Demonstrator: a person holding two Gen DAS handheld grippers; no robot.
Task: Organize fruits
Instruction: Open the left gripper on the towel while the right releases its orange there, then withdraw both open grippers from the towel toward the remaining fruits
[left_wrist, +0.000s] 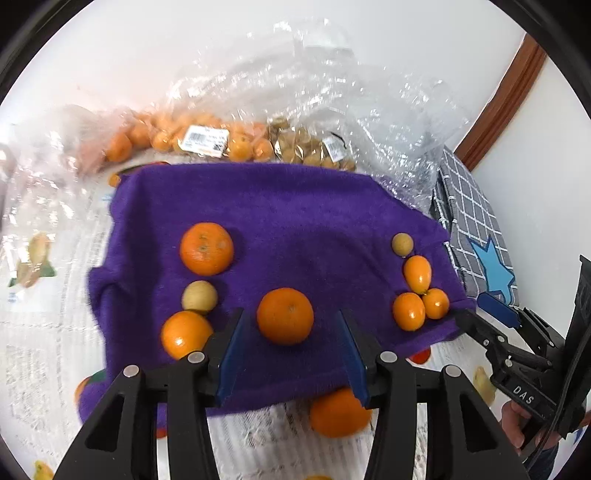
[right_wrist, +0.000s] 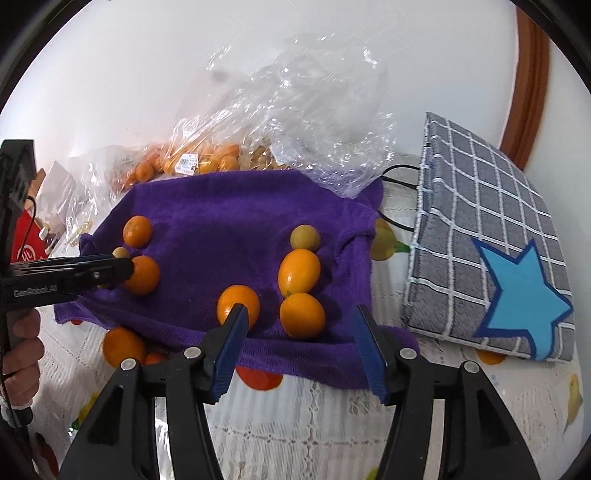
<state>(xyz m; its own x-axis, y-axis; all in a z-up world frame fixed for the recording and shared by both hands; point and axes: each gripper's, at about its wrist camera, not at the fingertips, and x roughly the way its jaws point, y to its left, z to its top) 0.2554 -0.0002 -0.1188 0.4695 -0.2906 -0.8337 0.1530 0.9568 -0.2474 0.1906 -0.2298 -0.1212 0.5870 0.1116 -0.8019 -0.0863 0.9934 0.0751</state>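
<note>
Fruits, glossy orange and dull yellow-brown, dot the purple towel (left_wrist: 288, 221); both grippers' jaws gape, holding nothing.

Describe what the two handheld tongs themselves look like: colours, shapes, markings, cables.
Both the left tongs and right tongs have black angular linkage arms with silver pivot pins and flat blue finger pads. Seen from the other camera, the left body reads "GenRobot.AI" and the right "DAS". A thin black cable trails from each handle.

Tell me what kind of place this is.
Probably a home table: a fruit-print tablecloth, store-labelled plastic bags of fruit against a white wall, and a purple towel spread for sorting oranges and kumquats.
</note>
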